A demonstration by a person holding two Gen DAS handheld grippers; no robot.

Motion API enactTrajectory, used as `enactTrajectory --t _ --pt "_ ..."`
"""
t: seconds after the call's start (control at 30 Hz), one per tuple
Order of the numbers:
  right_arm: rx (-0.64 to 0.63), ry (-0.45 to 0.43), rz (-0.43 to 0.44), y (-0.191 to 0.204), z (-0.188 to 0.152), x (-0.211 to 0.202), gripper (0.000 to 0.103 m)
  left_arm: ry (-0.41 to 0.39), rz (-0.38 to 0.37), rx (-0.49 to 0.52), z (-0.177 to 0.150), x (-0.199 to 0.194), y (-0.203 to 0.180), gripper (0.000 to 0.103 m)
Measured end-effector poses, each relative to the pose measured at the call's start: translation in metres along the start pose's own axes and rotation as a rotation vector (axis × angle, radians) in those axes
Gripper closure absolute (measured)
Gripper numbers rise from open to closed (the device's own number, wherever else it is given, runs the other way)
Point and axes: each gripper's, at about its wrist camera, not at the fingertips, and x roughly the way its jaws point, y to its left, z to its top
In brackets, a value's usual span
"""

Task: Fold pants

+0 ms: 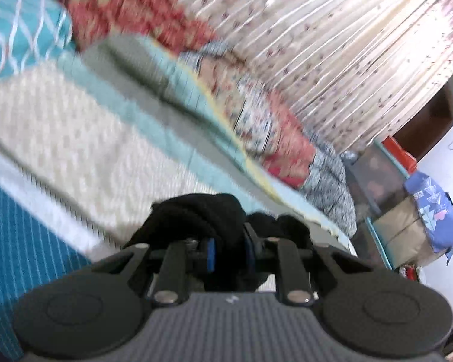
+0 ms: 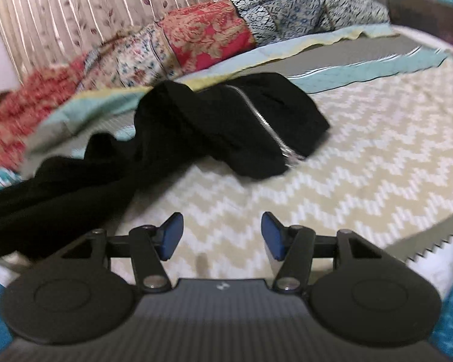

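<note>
**Black pants on a bed, one gripper holding a bunch of them**

The left gripper (image 1: 228,249) has its jaws clenched on a bunched fold of the black pants (image 1: 214,214), raised above the bed; black cloth fills the gap between the blue pads (image 1: 210,250) and spills over both sides. This view is tilted and blurred.

The right gripper (image 2: 223,235) hovers low over the bed (image 2: 362,157) with its jaws spread wide and nothing between them. The pants (image 2: 226,126) lie in a crumpled heap on the cream zigzag bedspread, just ahead and left of this gripper. A silver zipper (image 2: 270,129) runs down the upper part of the heap, and a long stretch of black cloth trails off to the left edge of the view.

Behind the pants, a patchwork quilt (image 2: 208,39) in red and blue florals is piled along the far side of the bed, with a pleated floral curtain (image 2: 75,15) beyond it.
</note>
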Motion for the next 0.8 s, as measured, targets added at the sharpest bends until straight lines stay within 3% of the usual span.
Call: enactTrajectory --t 0.1,0.17,0.23,0.33,0.37,0.43,0.5,0.53,0.57,0.63,0.8 --pt "0.036 0.013 0.023 0.007 0.016 0.018 0.04 -0.033 0.021 0.04 0.008 -0.013 -0.007 0.086" --pt "0.068 0.03 0.006 0.007 0.023 0.033 0.024 -0.046 0.033 0.037 0.011 -0.019 -0.005 0.086" --pt "0.139 0.071 0.01 -0.003 0.029 0.055 0.018 -0.055 0.047 0.023 0.013 -0.021 -0.001 0.086" --pt "0.249 0.144 0.006 -0.023 0.053 0.096 0.022 -0.046 0.084 -0.008 0.01 -0.018 0.012 0.086" --pt "0.229 0.145 -0.034 -0.023 0.071 0.105 0.035 -0.039 0.096 -0.023 0.011 -0.017 0.017 0.086" --pt "0.139 0.029 -0.078 -0.013 0.126 0.106 0.039 -0.033 0.113 -0.037 0.006 -0.017 0.022 0.086" --pt "0.077 -0.142 -0.077 0.003 0.179 0.087 0.029 -0.03 0.127 -0.041 0.002 -0.017 0.028 0.086" --pt "0.099 -0.168 -0.052 0.007 0.194 0.081 0.017 -0.027 0.132 -0.044 0.0 -0.016 0.029 0.086" --pt "0.121 -0.171 -0.018 0.009 0.201 0.076 0.017 -0.025 0.136 -0.051 -0.002 -0.015 0.033 0.086" --pt "0.131 -0.147 0.046 0.011 0.198 0.069 0.017 -0.016 0.145 -0.067 -0.003 -0.012 0.042 0.086" --pt "0.174 0.034 0.194 -0.001 0.116 0.065 0.019 0.017 0.179 -0.103 -0.001 -0.002 0.059 0.086"
